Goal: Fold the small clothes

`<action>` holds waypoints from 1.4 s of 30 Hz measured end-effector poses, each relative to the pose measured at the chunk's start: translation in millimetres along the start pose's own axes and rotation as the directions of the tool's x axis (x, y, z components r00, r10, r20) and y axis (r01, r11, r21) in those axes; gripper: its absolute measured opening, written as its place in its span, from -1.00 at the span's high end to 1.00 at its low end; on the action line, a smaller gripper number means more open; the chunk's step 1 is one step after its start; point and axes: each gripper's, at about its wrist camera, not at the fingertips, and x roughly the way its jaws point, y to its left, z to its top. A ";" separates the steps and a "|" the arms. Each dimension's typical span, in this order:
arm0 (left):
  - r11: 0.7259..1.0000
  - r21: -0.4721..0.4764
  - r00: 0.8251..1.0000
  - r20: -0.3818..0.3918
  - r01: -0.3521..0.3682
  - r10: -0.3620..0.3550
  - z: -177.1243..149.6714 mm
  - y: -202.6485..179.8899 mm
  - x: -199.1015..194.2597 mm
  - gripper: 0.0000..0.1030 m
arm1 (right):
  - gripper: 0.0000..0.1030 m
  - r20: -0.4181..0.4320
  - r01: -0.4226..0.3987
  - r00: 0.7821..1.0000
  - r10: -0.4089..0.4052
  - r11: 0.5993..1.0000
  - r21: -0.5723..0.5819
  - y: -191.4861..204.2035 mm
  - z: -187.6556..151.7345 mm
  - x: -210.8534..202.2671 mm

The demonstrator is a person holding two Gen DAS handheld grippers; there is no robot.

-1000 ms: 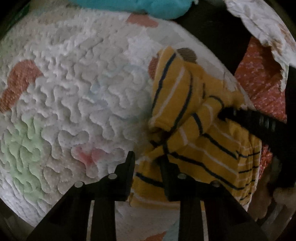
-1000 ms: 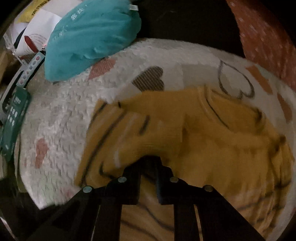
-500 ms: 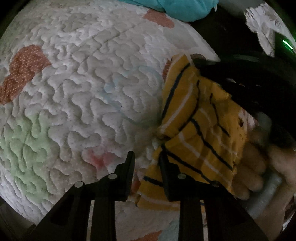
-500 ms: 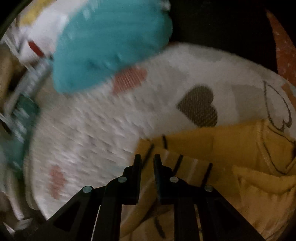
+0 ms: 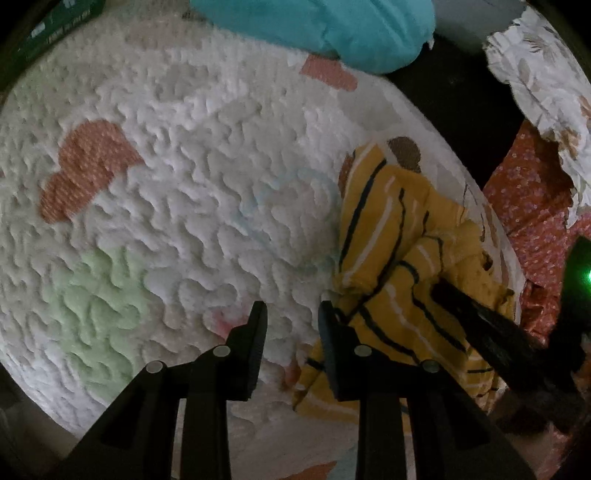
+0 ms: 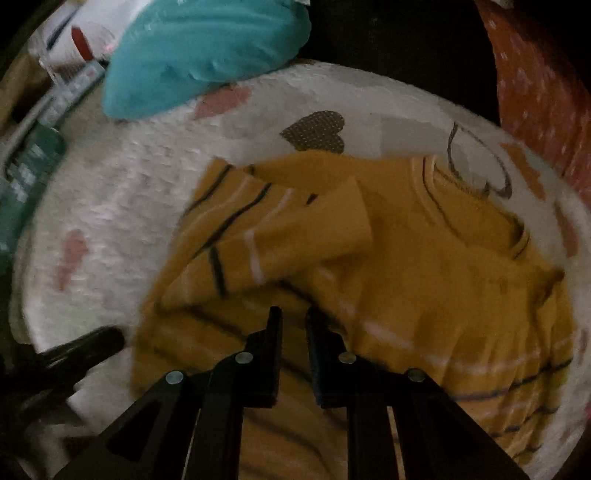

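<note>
A small yellow top (image 5: 388,236) with dark and white stripes lies bunched on the right side of a white quilted mat (image 5: 184,184). In the right wrist view the top (image 6: 424,258) is spread wider, a sleeve folded across its chest. My left gripper (image 5: 292,321) hovers at the top's left hem. Its jaws are slightly apart with only mat showing between them, and its right finger grazes the cloth. My right gripper (image 6: 294,325) hangs over the garment's lower middle, jaws nearly together. It shows in the left wrist view as the right gripper (image 5: 443,291) resting on the cloth.
A teal cushion (image 5: 332,26) sits on the mat's far edge. Red patterned fabric (image 5: 535,206) and a white floral cloth (image 5: 546,62) lie off the right side. A green box (image 6: 29,166) is at the left. The left gripper's finger (image 6: 92,343) shows beside the top.
The right gripper swung off toward the cushion and came back over the top. A hand that covered the garment half a second ago has gone. The left gripper drew back off the cloth.
</note>
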 end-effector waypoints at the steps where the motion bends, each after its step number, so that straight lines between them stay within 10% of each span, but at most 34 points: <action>1: 1.000 0.005 1.000 -0.001 0.001 -0.001 -0.4 0.3 -1.4 0.49 | 0.72 0.024 0.013 1.000 -0.013 1.000 -0.013 5.6 8.6 2.6; 15: 1.000 -0.011 1.000 -0.010 0.006 -0.006 -1.9 0.7 -0.2 0.49 | 0.72 0.066 -0.052 0.996 0.056 0.997 -0.062 62.7 73.6 24.9; 20: 0.999 -0.008 0.999 0.006 0.035 -0.035 -8.2 -0.2 -11.7 0.49 | 0.67 0.135 -0.045 0.990 0.040 0.998 0.032 -3.3 40.1 -35.4; 27: 0.989 0.122 0.997 0.009 0.081 -0.083 -25.5 -44.9 -10.7 0.46 | 0.67 0.010 0.144 0.989 -0.150 0.964 0.225 -151.5 -36.4 -39.9; 34: 0.989 0.147 0.997 -0.074 -0.013 0.024 -33.3 -60.3 23.7 0.46 | 0.64 -0.041 0.377 0.917 -0.397 0.827 0.417 -258.4 -52.4 -48.5; 42: 0.997 0.075 0.999 -0.047 0.014 -0.010 -24.6 -32.3 8.8 0.40 | 0.30 0.077 0.138 0.972 -0.221 0.806 0.576 -286.3 -111.3 -110.2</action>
